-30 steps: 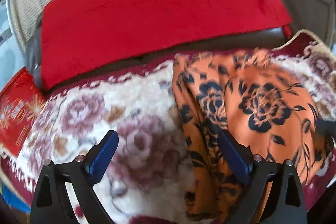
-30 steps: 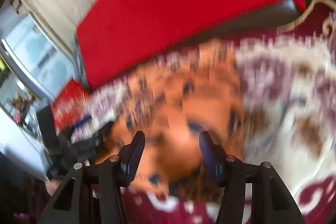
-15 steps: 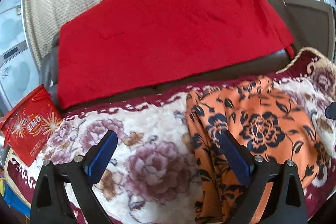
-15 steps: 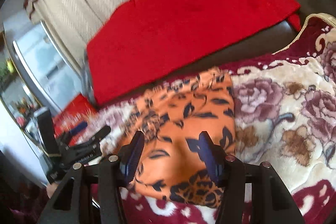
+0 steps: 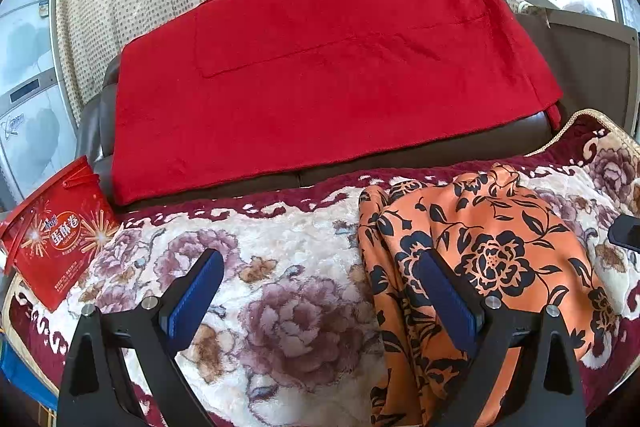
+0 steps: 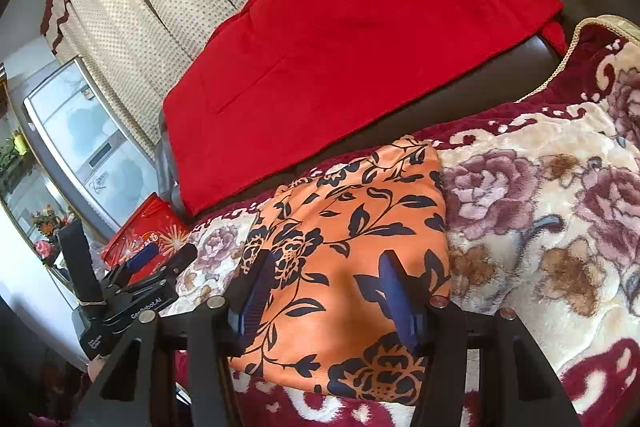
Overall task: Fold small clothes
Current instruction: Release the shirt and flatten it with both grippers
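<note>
Both the left hand-held gripper (image 5: pixel 318 277) and right hand-held gripper (image 6: pixel 326 277) gape empty; red bag (image 5: pixel 56 235) reads "蛋酥卷"

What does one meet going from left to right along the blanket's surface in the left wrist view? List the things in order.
Red snack bag → bare floral blanket → orange floral garment → tip of the right gripper at the edge of the picture.
</note>
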Tool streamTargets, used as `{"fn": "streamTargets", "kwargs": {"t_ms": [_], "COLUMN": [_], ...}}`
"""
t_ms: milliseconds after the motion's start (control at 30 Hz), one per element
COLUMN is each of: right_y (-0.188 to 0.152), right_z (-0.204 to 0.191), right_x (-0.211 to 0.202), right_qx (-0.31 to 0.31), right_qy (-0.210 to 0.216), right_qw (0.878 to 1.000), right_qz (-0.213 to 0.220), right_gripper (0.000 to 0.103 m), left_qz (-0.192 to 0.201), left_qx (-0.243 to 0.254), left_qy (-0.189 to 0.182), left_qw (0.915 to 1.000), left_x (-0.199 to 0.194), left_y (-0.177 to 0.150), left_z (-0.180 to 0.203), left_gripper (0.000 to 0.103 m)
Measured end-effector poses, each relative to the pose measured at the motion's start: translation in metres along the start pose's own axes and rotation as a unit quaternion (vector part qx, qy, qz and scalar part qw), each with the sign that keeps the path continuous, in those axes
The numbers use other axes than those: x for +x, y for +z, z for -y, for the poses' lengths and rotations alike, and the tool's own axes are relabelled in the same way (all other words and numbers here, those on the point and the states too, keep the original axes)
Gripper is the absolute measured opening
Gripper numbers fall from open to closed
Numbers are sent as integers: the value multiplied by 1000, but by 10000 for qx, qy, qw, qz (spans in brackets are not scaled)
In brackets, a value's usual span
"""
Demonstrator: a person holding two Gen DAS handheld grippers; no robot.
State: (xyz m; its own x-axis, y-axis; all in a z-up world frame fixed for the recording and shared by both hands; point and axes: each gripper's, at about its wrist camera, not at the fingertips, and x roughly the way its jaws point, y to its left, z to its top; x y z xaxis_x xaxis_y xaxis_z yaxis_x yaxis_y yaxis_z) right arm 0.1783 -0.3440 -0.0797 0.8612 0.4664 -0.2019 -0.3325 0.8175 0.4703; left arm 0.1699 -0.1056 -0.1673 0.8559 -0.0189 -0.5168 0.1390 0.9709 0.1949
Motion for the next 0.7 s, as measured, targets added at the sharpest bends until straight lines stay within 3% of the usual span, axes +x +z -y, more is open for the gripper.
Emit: {"fn": "streamTargets", "kwargs": {"t_ms": [367, 500, 567, 700], "right_y": [0, 24, 41, 66], "right_z": [8, 13, 12, 10], "right_x": [3, 28, 50, 105], "right_qx": [92, 325, 297, 387], "right_qy": [44, 210, 30, 151], "right_qw": [9999, 9984, 9980, 9929], "right_qz": [-112, -404, -560, -1114], "right_gripper": [58, 58, 59, 59], "left_qz": [-135, -686, -973, -1339], "left_qx": [-40, -58, -90, 70], "left_qy": [-45, -346, -524, -534], "left_qw": [9999, 9970, 9938, 9895], "left_x": [8, 30, 42, 60], "left_y": [0, -6, -10, -24], "left_z": [10, 22, 27, 34], "left_gripper": [98, 98, 98, 98]}}
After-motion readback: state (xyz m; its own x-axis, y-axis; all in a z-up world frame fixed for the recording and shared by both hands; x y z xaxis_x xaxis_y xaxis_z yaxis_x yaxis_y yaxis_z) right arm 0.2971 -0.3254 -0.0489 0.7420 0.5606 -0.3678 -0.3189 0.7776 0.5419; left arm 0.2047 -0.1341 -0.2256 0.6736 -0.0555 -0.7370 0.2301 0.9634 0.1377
